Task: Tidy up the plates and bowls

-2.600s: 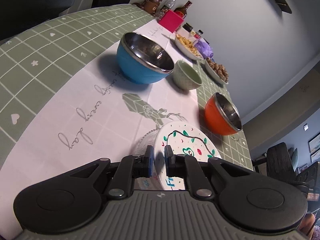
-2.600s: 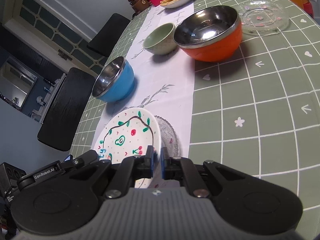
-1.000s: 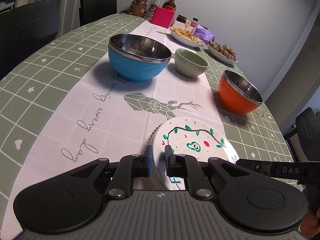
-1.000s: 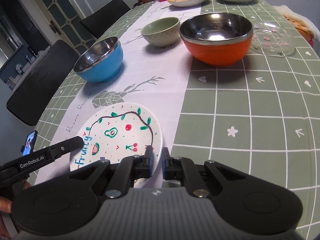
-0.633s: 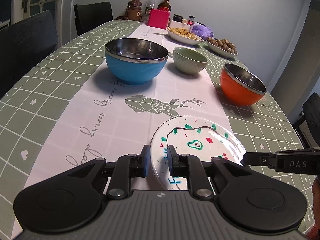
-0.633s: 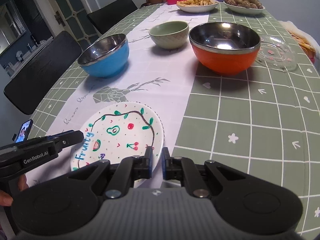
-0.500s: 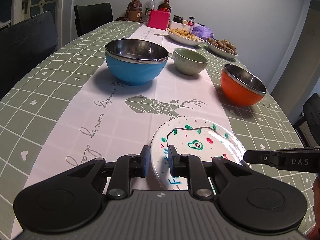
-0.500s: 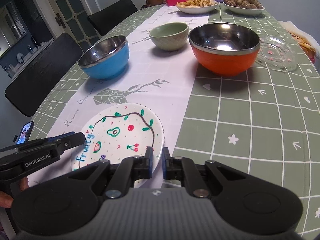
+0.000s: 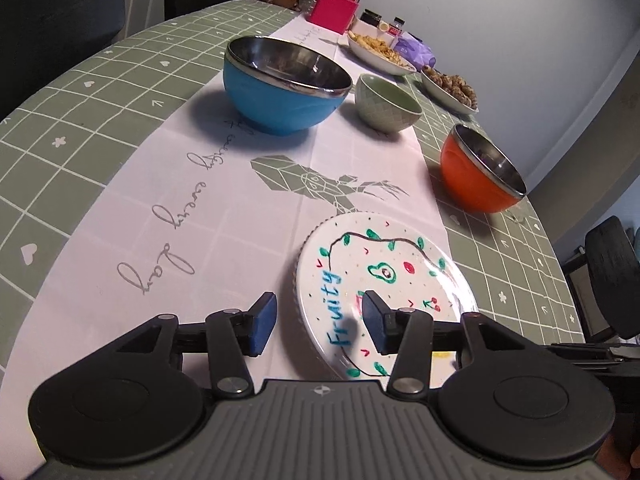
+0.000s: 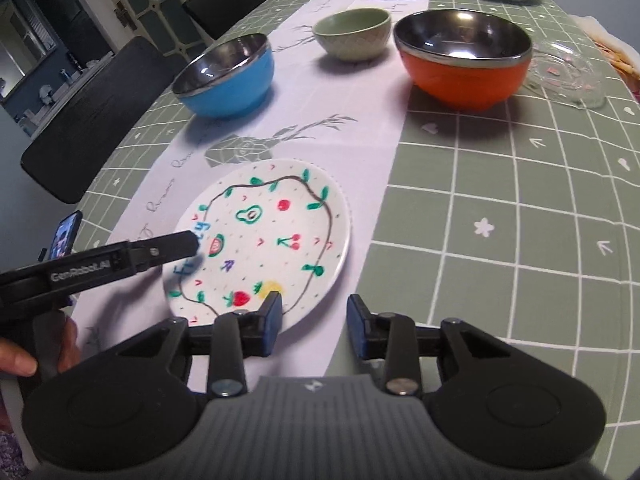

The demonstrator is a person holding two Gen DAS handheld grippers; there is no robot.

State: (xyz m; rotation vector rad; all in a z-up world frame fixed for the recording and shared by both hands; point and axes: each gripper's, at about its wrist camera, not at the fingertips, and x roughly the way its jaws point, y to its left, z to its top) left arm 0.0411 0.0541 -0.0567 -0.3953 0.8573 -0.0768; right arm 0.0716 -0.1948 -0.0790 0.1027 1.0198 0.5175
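Ceramic plate: a white painted plate (image 10: 266,236) with fruit drawings and the word "Fruity" lies flat on the pale table runner (image 9: 208,184), at the near end of the table.
Under the plate: its edge looks doubled, as if a clear glass dish sits beneath; I cannot be sure.
Left gripper (image 9: 316,324): its jaws have just been opening and now stand wide, one finger outside the plate's left rim, the other over the plate; the pads press on nothing.
Right gripper (image 10: 314,322): its jaws have also just been opening, to a narrower gap; the left pad hangs over the plate's near rim, the right pad is beside it, gripping nothing.
Blue bowl (image 9: 284,84): steel-lined, far left on the runner.
Green bowl (image 9: 386,102): small, ceramic, behind the middle.
Orange bowl (image 9: 480,172): steel-lined, to the right on the green checked tablecloth (image 10: 500,220).
Glass plate (image 10: 564,74): clear, just right of the orange bowl.
Handling, as I judge: the plate is stiff, glazed, slippery and breakable, moderately heavy; best pinched at the thin rim from opposite sides. The steel bowls look light and tough; take them by the lip.
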